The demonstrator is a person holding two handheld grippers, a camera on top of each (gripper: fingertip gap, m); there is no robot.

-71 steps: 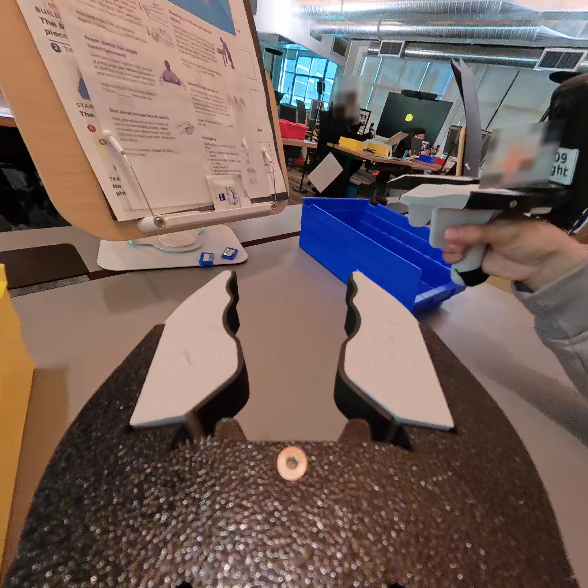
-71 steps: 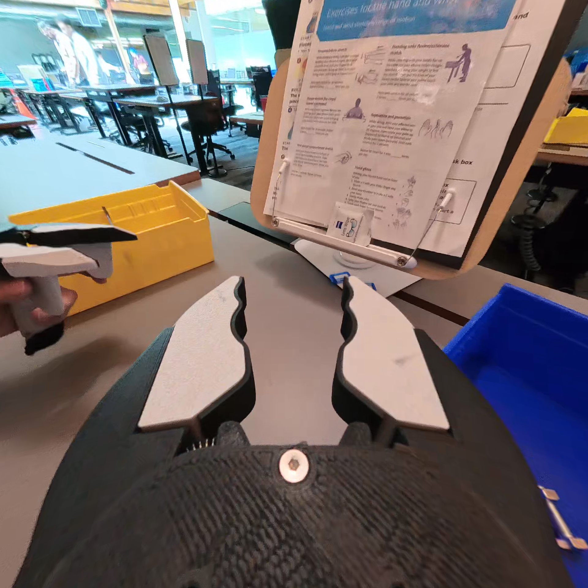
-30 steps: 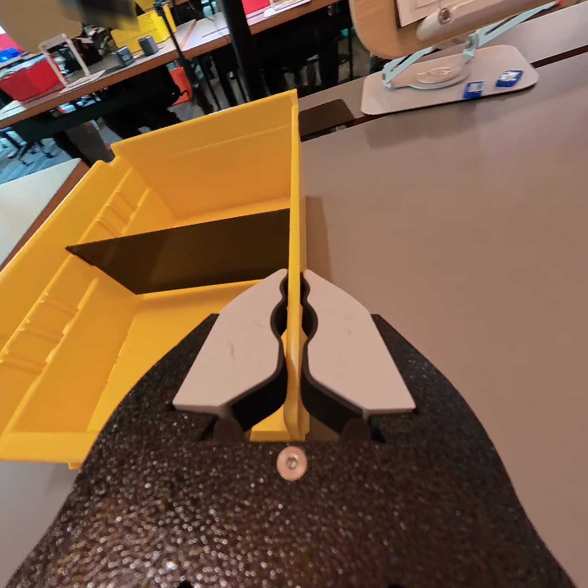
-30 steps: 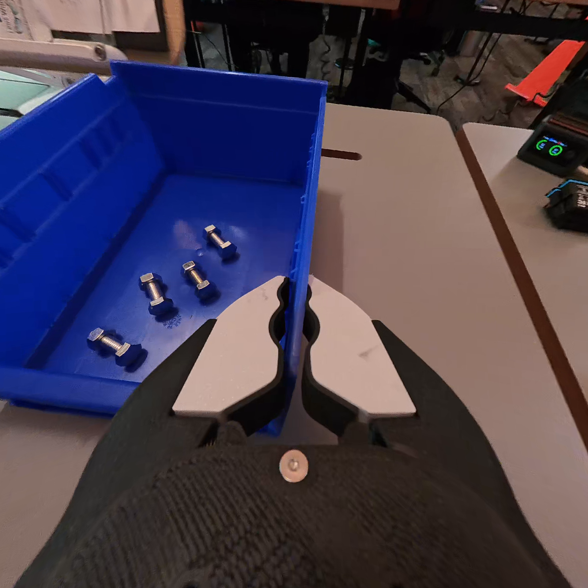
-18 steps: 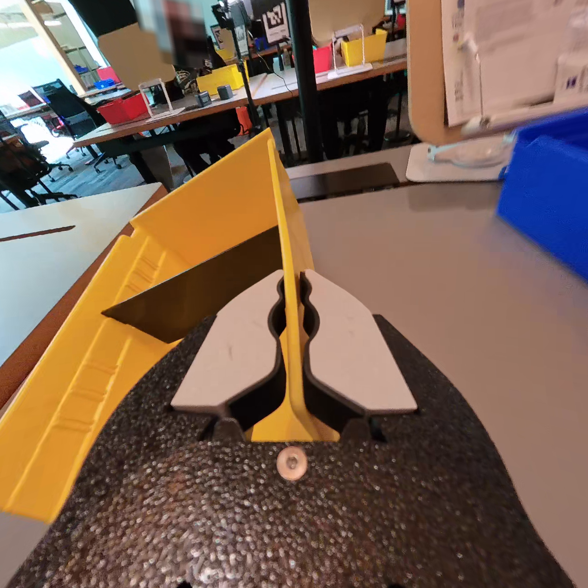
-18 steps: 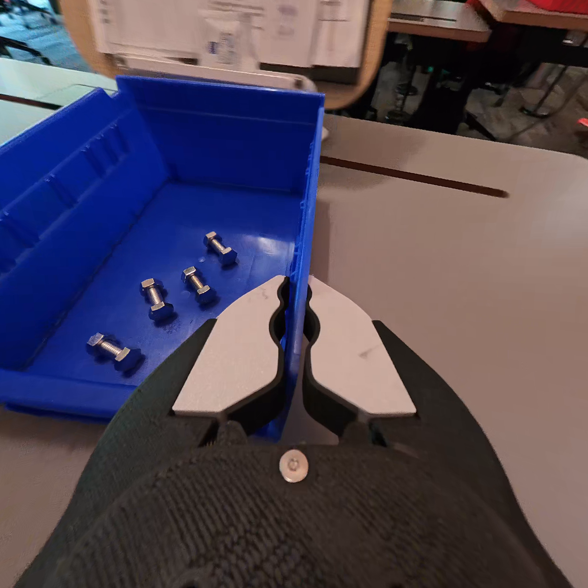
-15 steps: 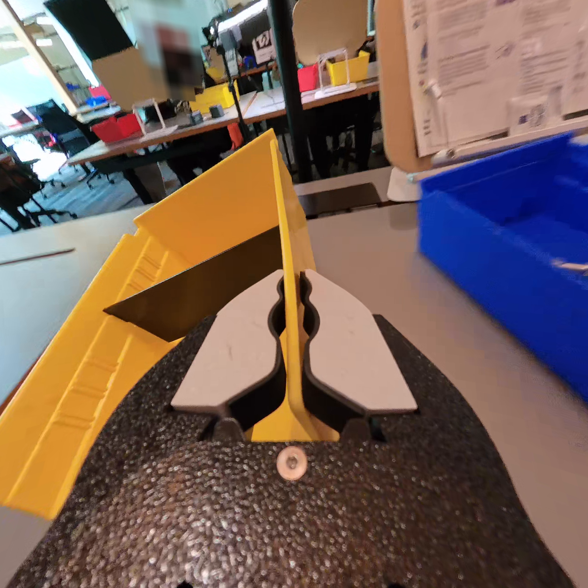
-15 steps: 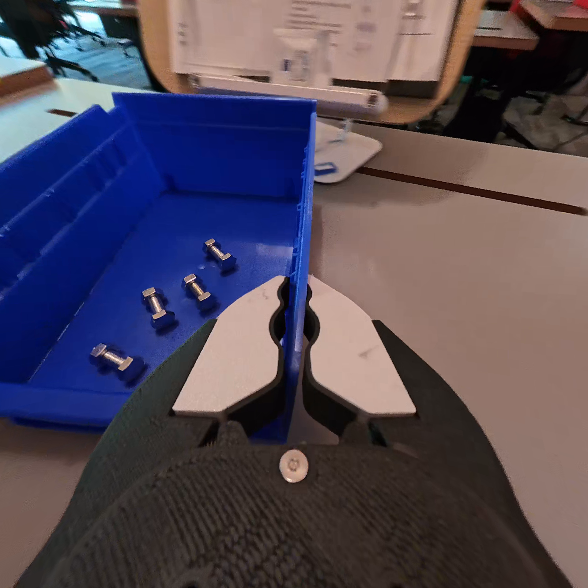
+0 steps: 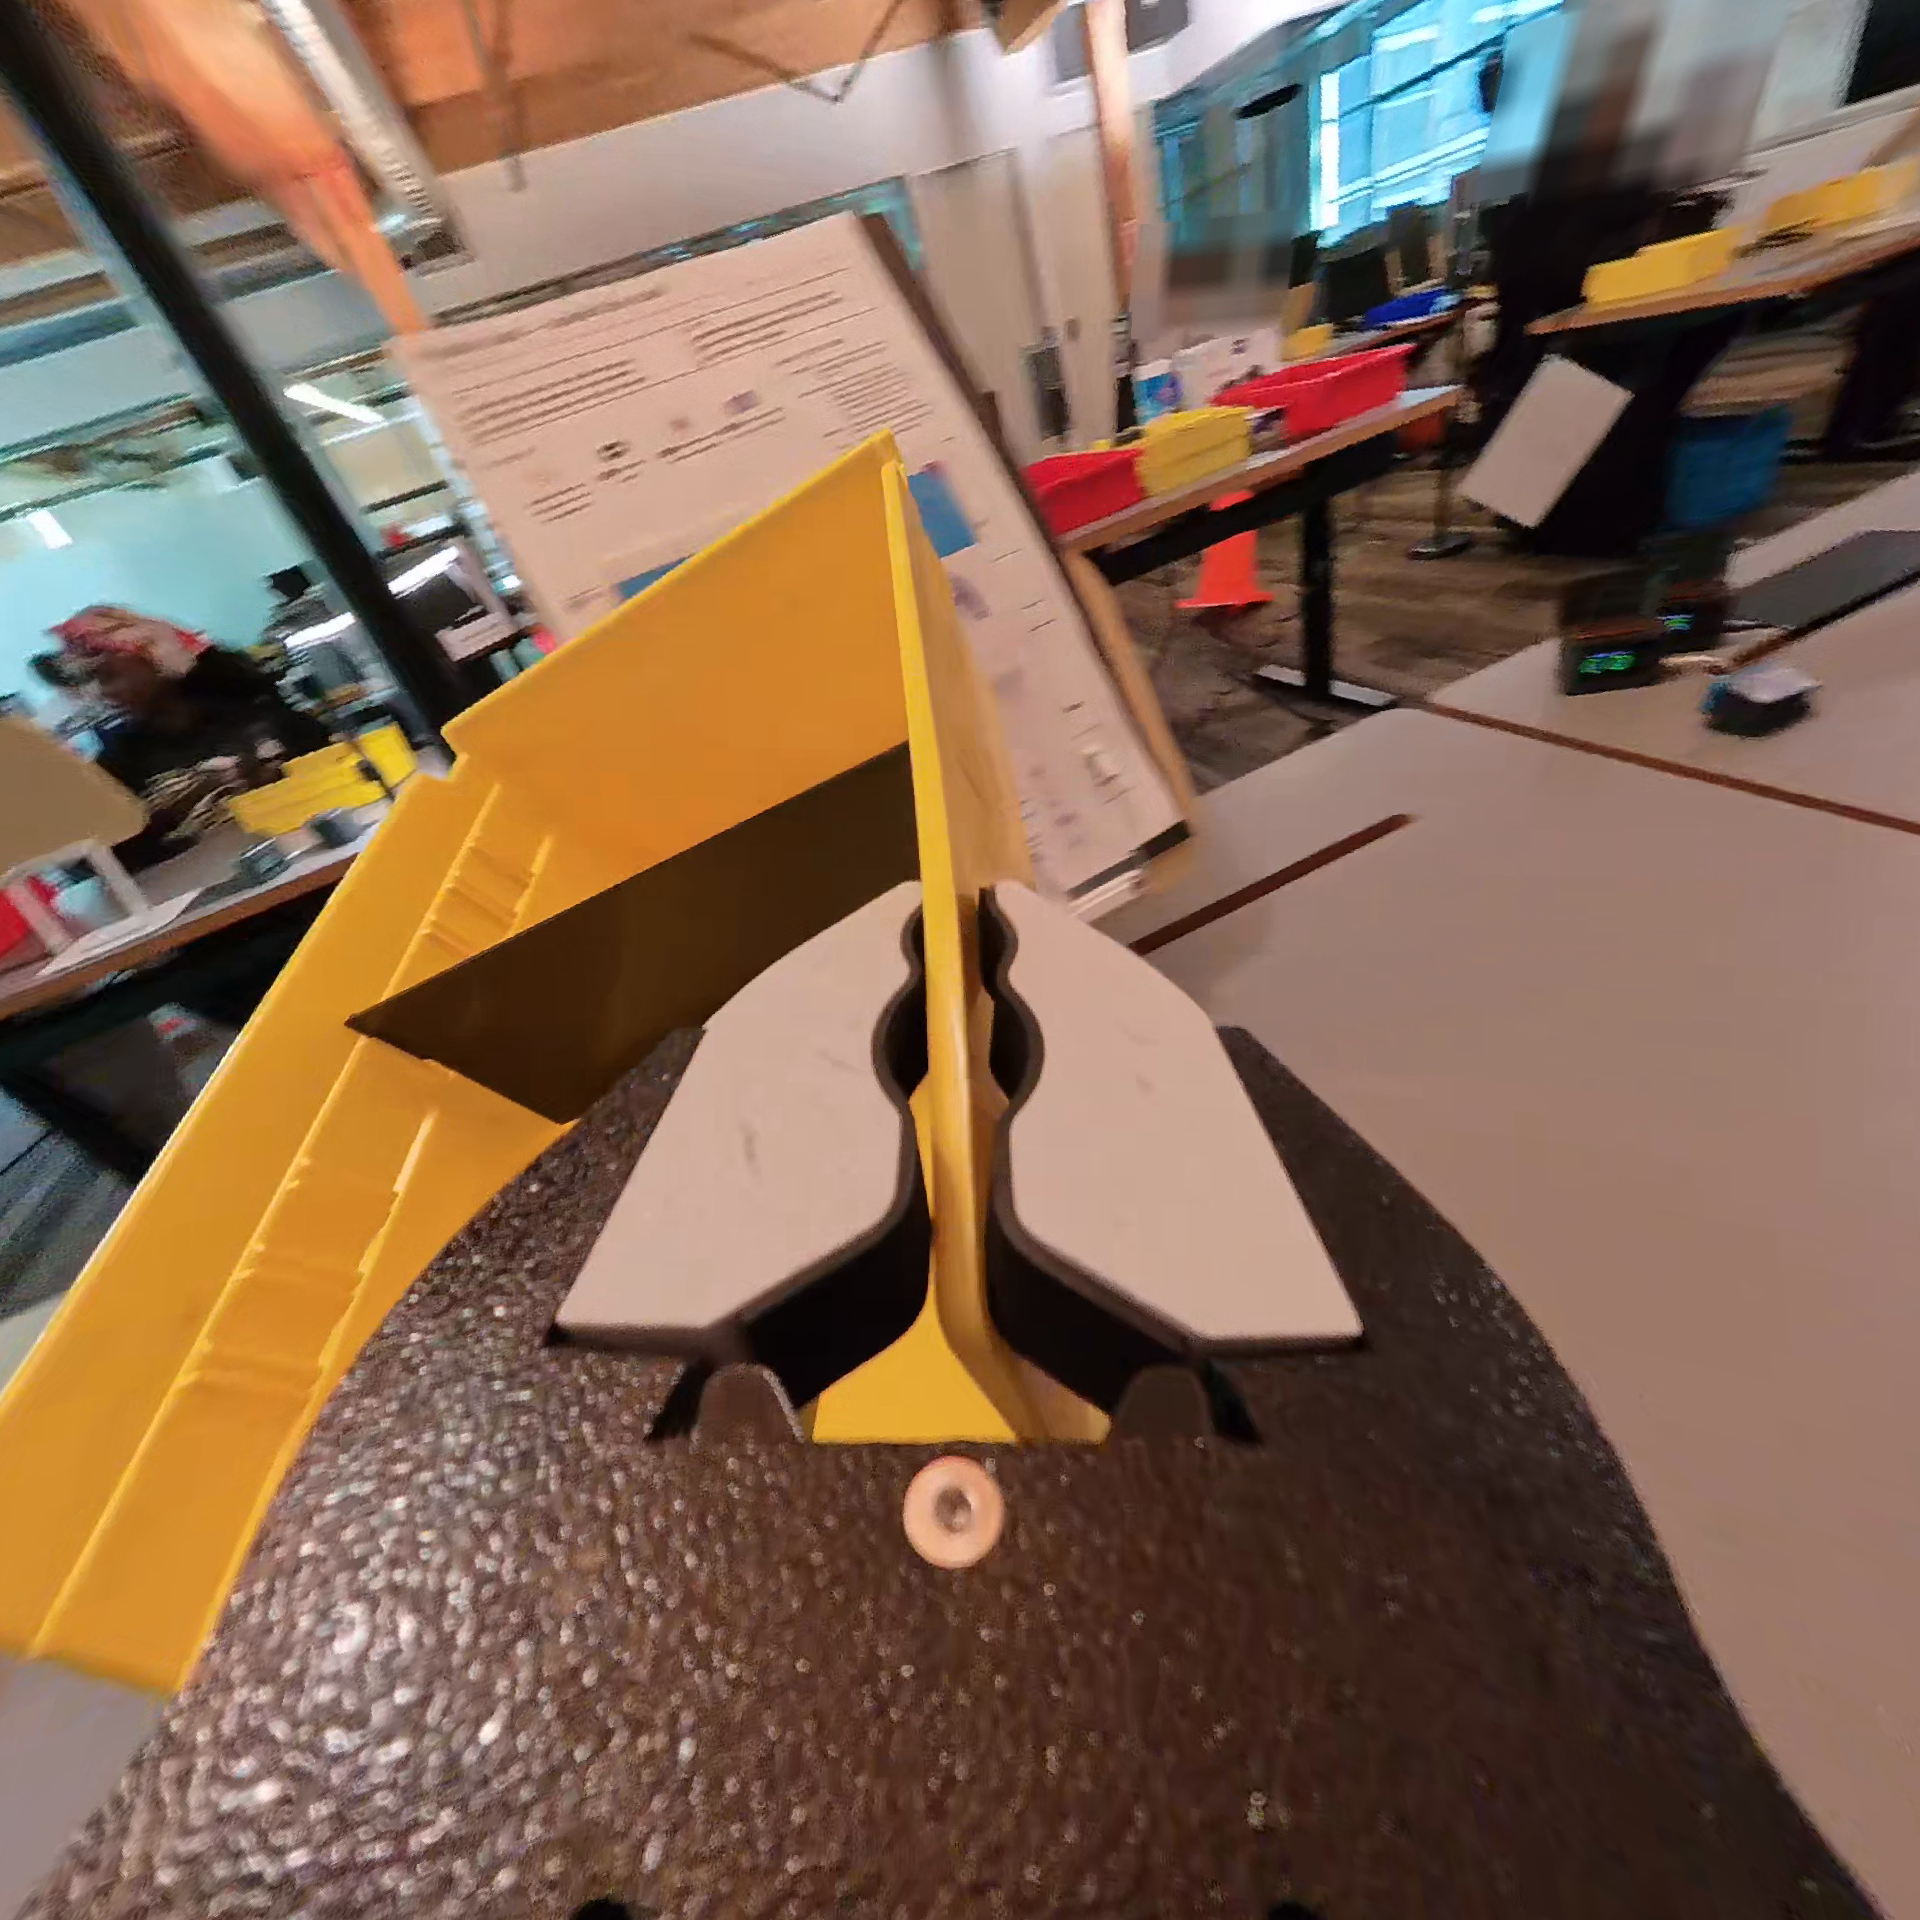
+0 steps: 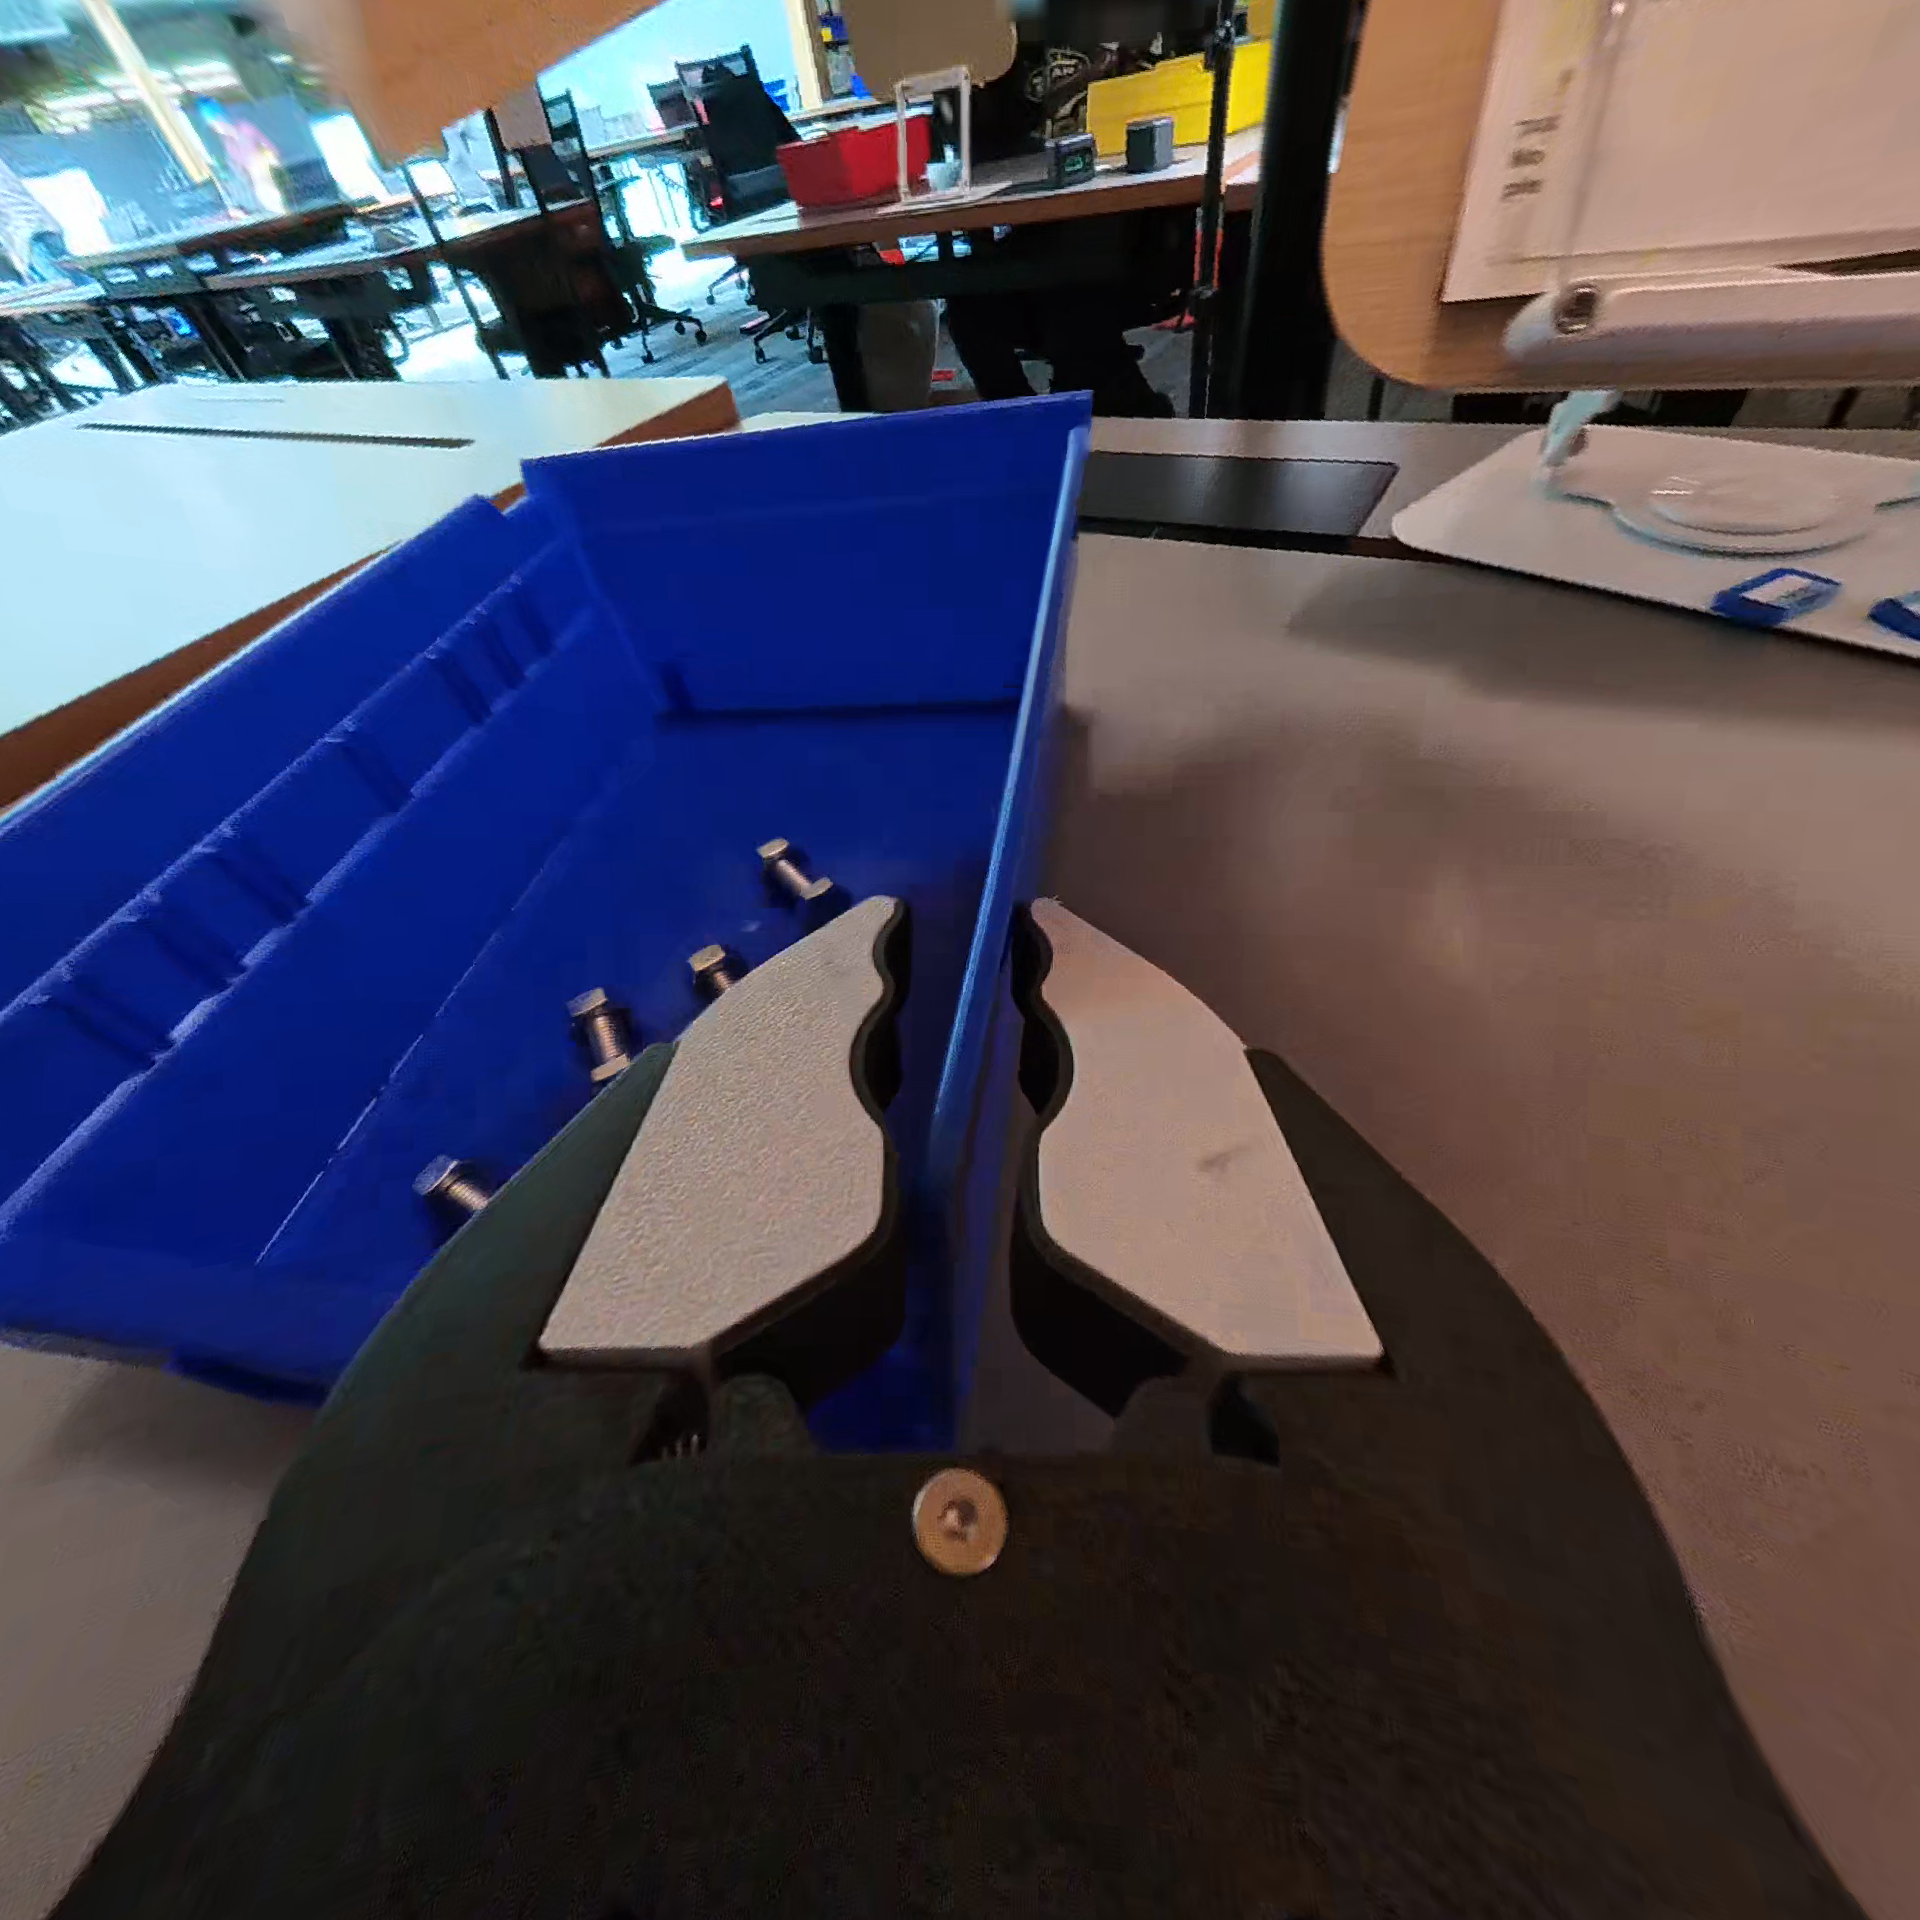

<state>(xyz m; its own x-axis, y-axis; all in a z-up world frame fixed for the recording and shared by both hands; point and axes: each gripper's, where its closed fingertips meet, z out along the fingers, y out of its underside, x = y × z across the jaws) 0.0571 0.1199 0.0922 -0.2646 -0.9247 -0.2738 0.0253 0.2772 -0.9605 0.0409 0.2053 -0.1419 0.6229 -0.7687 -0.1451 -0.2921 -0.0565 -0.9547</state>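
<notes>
Two bins are straddled mid-frame: the yellow bin's [image 9: 665, 727] wall is clenched by the left gripper [image 9: 951, 925]; the blue bin's [image 10: 810, 582] wall stands between the right gripper's [image 10: 966, 914] released fingers.

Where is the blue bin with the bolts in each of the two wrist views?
Left wrist view: not in it.
Right wrist view: blue bin, left of centre, its right wall between the right gripper fingers.
Shared landmark: the paper-covered board, upper centre in the left view, top right in the right view.

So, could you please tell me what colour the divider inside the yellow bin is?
Black divider; left wrist view shows it best.
</notes>
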